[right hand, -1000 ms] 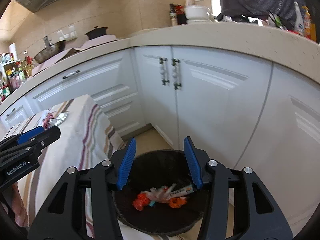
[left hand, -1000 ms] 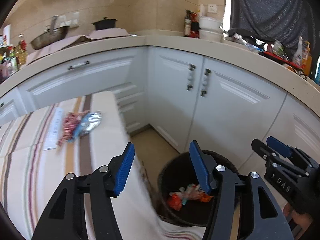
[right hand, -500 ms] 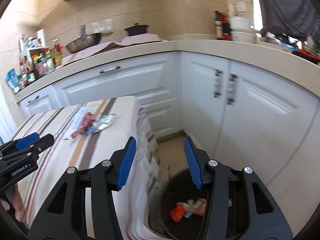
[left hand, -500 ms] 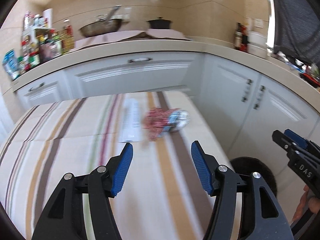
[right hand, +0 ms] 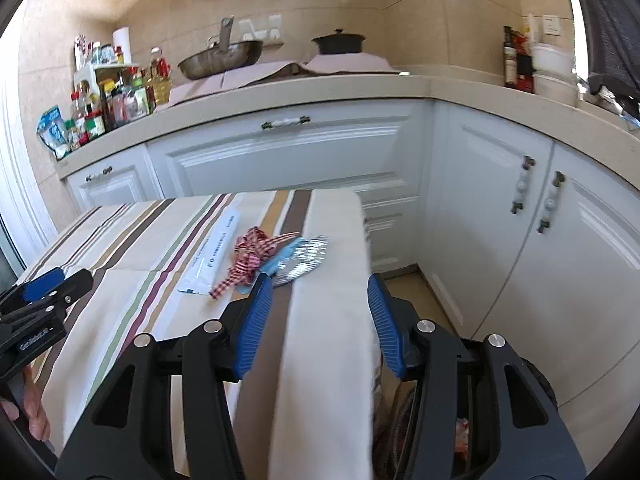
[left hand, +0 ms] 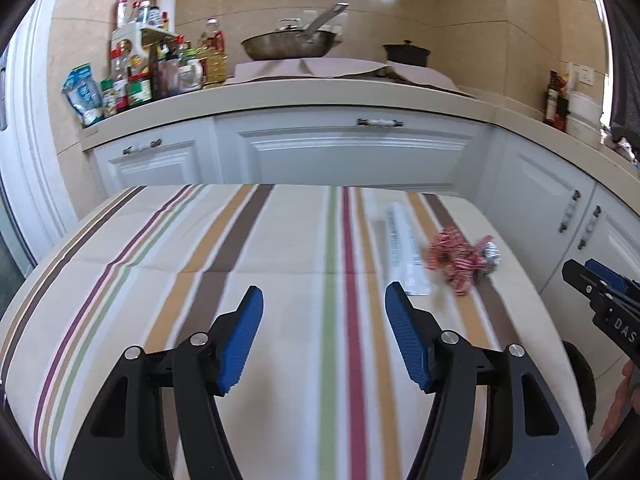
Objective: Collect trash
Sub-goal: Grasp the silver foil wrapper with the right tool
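Both claws hang empty over the striped bench: the left claw [left hand: 324, 336] is opening, the right claw [right hand: 318, 316] gapes. The trash (red-checked ribbon [right hand: 250, 254], foil wrapper [right hand: 302, 260], white packet [right hand: 212, 254]) lies near the bench's far right corner.

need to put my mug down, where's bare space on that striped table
Free: the striped tablecloth left of the long white wrapper, to the far edge. Crowded: the right edge, where the checked ribbon and foil packet bunch beside the wrapper.
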`<action>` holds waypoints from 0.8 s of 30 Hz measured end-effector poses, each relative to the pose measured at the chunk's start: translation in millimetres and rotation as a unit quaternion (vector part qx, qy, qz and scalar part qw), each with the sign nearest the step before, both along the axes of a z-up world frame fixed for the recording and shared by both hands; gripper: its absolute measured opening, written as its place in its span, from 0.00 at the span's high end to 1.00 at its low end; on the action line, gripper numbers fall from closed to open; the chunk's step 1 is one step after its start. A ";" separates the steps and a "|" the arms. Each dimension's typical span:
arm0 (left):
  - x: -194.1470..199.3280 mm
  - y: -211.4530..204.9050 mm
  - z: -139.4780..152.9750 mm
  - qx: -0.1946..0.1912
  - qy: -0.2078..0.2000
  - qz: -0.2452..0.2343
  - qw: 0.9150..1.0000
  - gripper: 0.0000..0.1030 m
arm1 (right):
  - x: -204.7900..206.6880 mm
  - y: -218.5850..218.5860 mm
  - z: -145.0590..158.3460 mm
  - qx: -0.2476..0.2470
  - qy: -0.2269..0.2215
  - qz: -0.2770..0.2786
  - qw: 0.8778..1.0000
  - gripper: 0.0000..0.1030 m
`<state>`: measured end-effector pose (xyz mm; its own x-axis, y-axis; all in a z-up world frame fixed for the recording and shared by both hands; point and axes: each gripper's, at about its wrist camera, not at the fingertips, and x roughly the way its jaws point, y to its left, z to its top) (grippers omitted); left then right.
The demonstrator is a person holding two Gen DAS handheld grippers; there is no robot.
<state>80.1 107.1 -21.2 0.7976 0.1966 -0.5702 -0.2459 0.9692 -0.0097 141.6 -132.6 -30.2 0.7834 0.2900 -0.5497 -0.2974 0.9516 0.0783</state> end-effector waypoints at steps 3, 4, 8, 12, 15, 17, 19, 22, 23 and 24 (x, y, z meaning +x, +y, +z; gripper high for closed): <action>0.8 14.0 -4.5 -0.004 0.007 0.011 1.000 0.39 | 13.2 16.5 -7.0 -0.010 0.015 0.004 1.000 0.53; 1.6 17.5 -5.6 -0.005 0.008 0.013 1.000 0.39 | 18.4 21.4 -9.6 -0.011 0.022 0.005 1.000 0.53; 4.0 29.5 -9.1 -0.013 0.014 0.020 1.000 0.39 | 34.5 35.3 -18.8 -0.018 0.045 0.004 0.999 0.55; 7.5 36.1 -10.1 -0.019 0.015 0.021 0.999 0.39 | 53.3 45.0 -28.9 -0.025 0.071 0.000 0.997 0.64; 10.8 37.8 -11.2 -0.022 0.015 0.020 0.999 0.36 | 67.2 47.1 -37.4 -0.024 0.094 -0.005 0.995 0.65; 13.3 37.6 -12.2 -0.024 0.017 0.019 0.999 0.36 | 74.3 46.8 -41.0 -0.017 0.109 -0.004 0.994 0.70; 15.8 37.4 -13.2 -0.025 0.019 0.017 0.999 0.35 | 79.5 45.5 -43.6 -0.015 0.118 -0.004 0.993 0.75; 20.3 36.0 -14.6 -0.028 0.025 0.013 0.999 0.34 | 82.4 43.6 -46.3 -0.012 0.128 0.002 0.992 0.91; 21.8 35.7 -15.2 -0.029 0.027 0.012 0.999 0.34 | 82.4 43.0 -46.5 -0.011 0.129 0.003 0.992 0.93; 22.9 34.9 -15.8 -0.030 0.028 0.011 0.999 0.33 | 81.9 41.9 -46.1 -0.008 0.128 0.004 0.992 0.94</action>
